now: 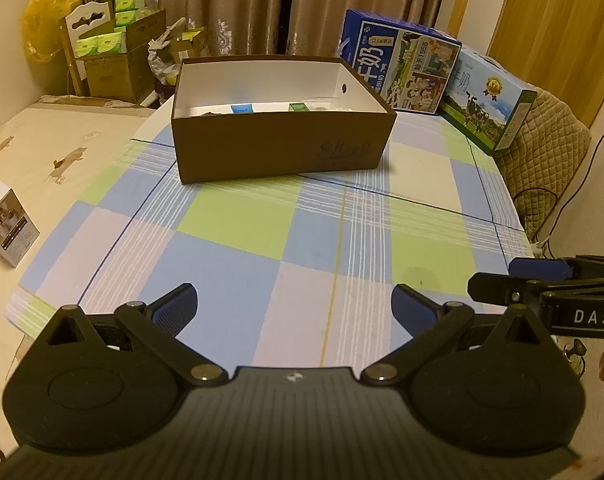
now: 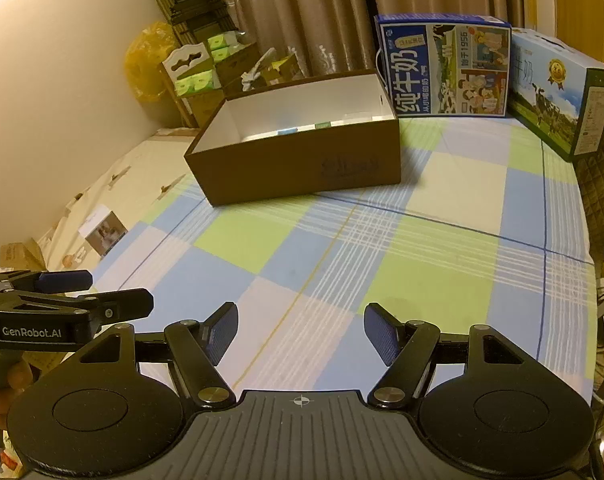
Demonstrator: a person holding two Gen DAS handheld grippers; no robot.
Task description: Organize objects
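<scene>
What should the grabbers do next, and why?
Probably look for anything left to tidy: both the left gripper and right gripper are open and hold nothing, the checked cloth before them shows nothing loose, and small items already sit in the brown box.

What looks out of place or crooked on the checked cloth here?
Nothing is spilled or damaged. The brown box sits at a slight angle to the lines of the checked cloth. The two milk cartons behind it lean against the backing. Both grippers are open and empty.
</scene>
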